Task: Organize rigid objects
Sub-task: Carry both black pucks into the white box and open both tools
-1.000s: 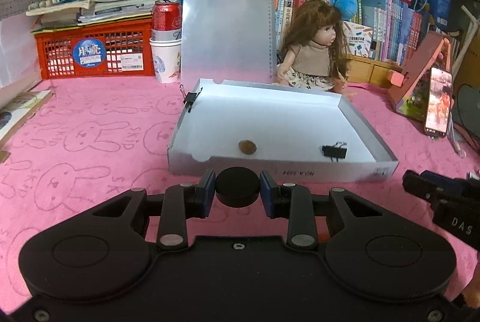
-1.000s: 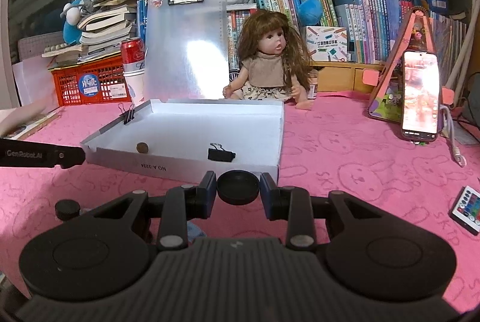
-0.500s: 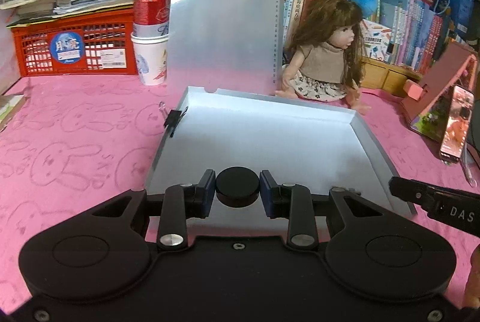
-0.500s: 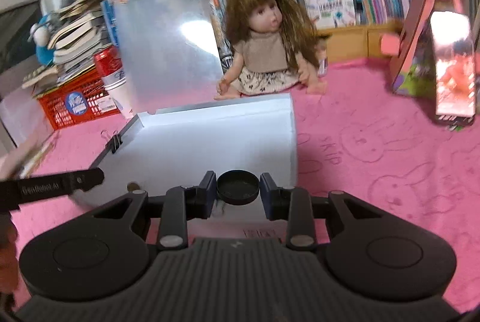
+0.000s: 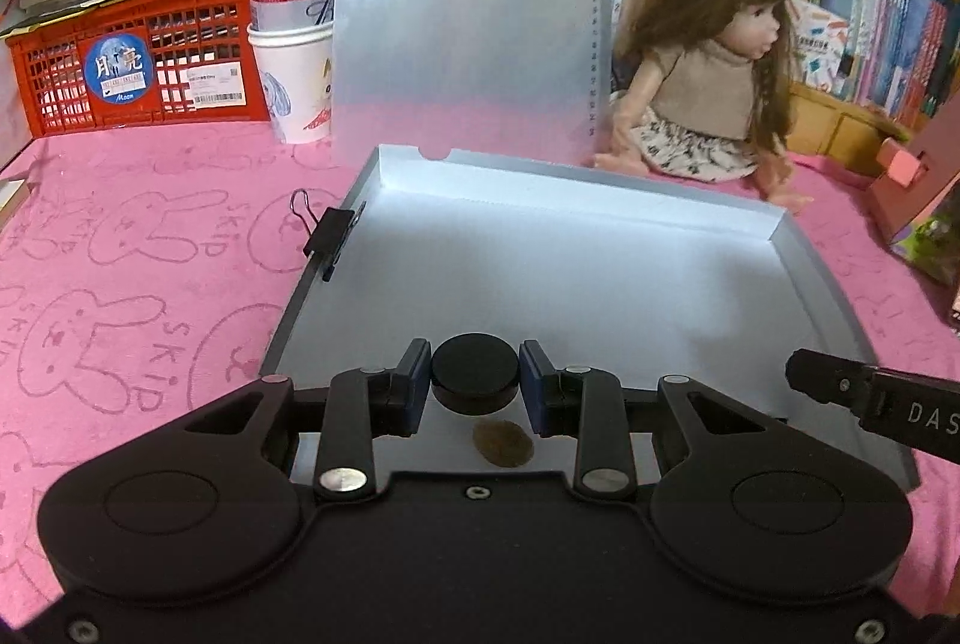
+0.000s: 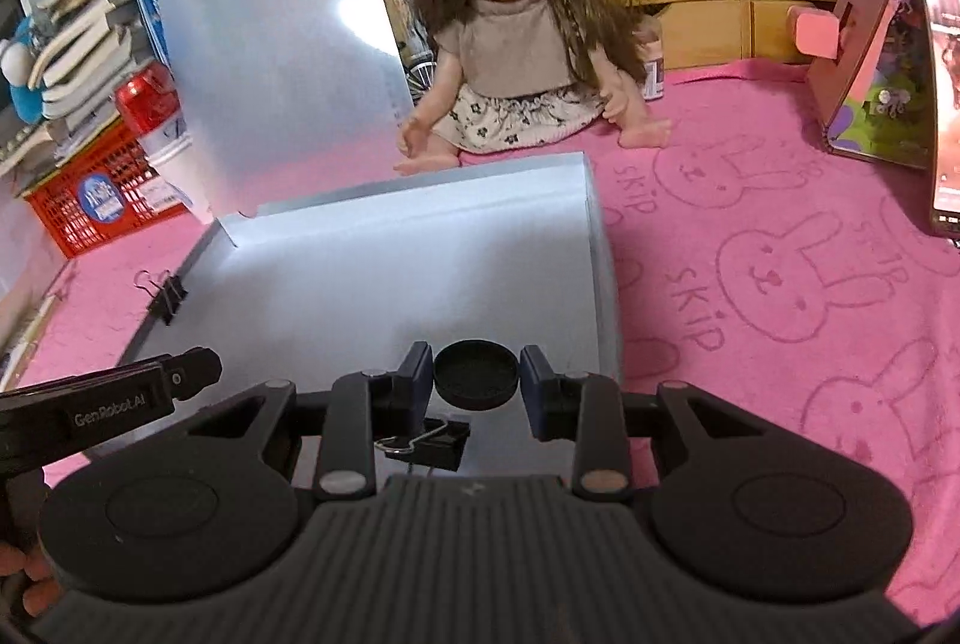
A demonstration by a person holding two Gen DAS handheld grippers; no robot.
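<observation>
My left gripper is shut on a black round cap and hangs over the near part of the white shallow box. A brown coin lies on the box floor just below it. My right gripper is shut on a second black cap, hollow side up, over the box's near right part. A black binder clip lies in the box under its left finger. Another binder clip grips the box's left wall. Each gripper's tip shows at the edge of the other's view.
The box's clear lid stands upright at its far side. A doll sits behind the box. A red can in a paper cup, a red crate and books line the back. A phone on a stand is at the right on the pink cloth.
Both grippers have moved forward from in front of the box to over its near part, each still holding its cap. The coin and the loose clip now lie right beneath them.
</observation>
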